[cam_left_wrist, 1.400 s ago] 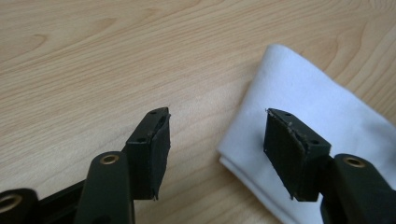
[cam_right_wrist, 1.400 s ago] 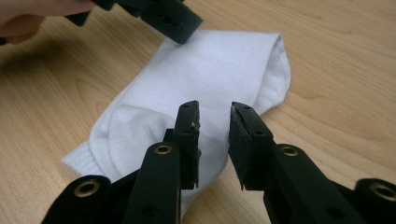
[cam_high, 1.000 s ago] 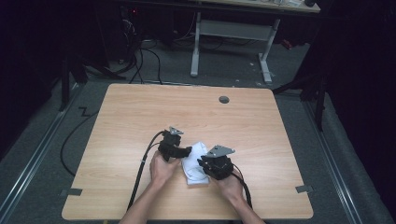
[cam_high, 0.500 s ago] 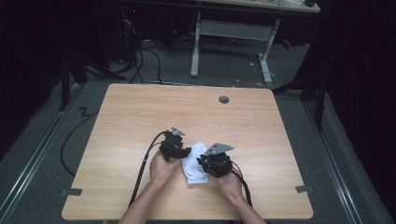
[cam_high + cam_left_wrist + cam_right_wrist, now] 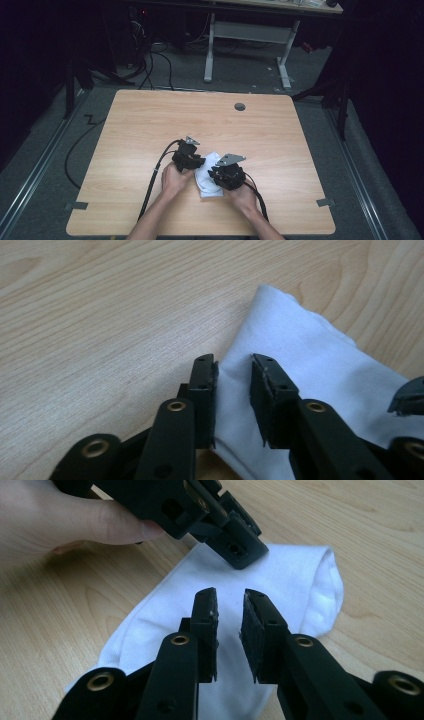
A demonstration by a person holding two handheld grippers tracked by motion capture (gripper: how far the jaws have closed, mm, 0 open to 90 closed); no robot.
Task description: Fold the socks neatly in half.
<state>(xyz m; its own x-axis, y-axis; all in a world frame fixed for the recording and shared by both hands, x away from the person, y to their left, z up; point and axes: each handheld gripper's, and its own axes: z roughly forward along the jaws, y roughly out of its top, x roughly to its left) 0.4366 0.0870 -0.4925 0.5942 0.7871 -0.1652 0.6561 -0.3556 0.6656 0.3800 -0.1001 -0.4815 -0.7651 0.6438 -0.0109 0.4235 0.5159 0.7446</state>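
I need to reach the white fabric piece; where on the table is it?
In the high view the white fabric piece lies on the near middle of the light wooden table, between the left gripper and right gripper.

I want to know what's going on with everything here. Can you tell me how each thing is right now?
White cloth: lying flat and folded on the table.
Left gripper: jaws narrow and just closing in, the cloth's edge between them.
Right gripper: jaws narrow, over the cloth; a grip cannot be told.
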